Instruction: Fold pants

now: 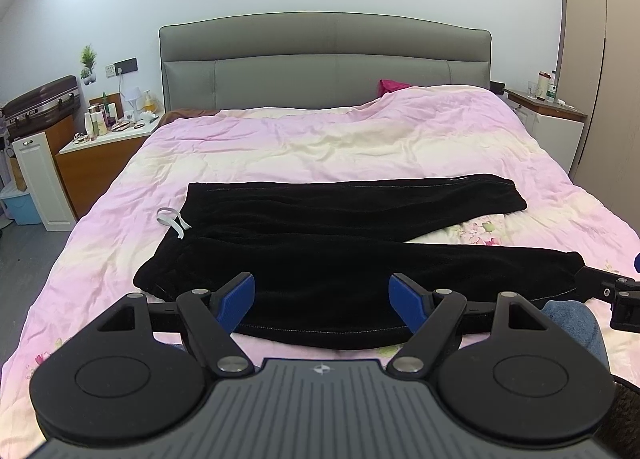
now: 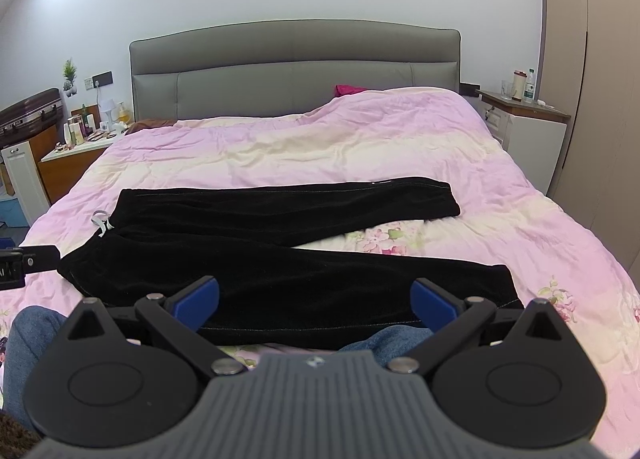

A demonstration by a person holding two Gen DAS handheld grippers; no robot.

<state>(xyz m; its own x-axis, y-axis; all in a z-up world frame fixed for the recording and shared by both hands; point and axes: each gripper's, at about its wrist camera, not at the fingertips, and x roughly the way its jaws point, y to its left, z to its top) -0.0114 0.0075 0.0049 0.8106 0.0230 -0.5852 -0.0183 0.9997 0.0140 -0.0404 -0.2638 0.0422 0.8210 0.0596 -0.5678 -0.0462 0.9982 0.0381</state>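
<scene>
Black pants point(image 1: 320, 243) lie flat across the pink quilt point(image 1: 320, 139), waistband with a grey drawstring point(image 1: 172, 219) at the left, two legs spread apart toward the right. My left gripper point(image 1: 322, 297) is open and empty above the near leg's front edge. My right gripper point(image 2: 316, 299) is open and empty above the same near leg point(image 2: 280, 279), further right. The right gripper also shows at the right edge of the left wrist view point(image 1: 612, 295), near the leg's cuff.
A grey headboard point(image 1: 324, 59) stands at the far end. A cluttered nightstand point(image 1: 104, 143) is at the left, another point(image 1: 548, 111) at the right. A person's jeans-clad knees point(image 2: 28, 339) rest at the bed's near edge.
</scene>
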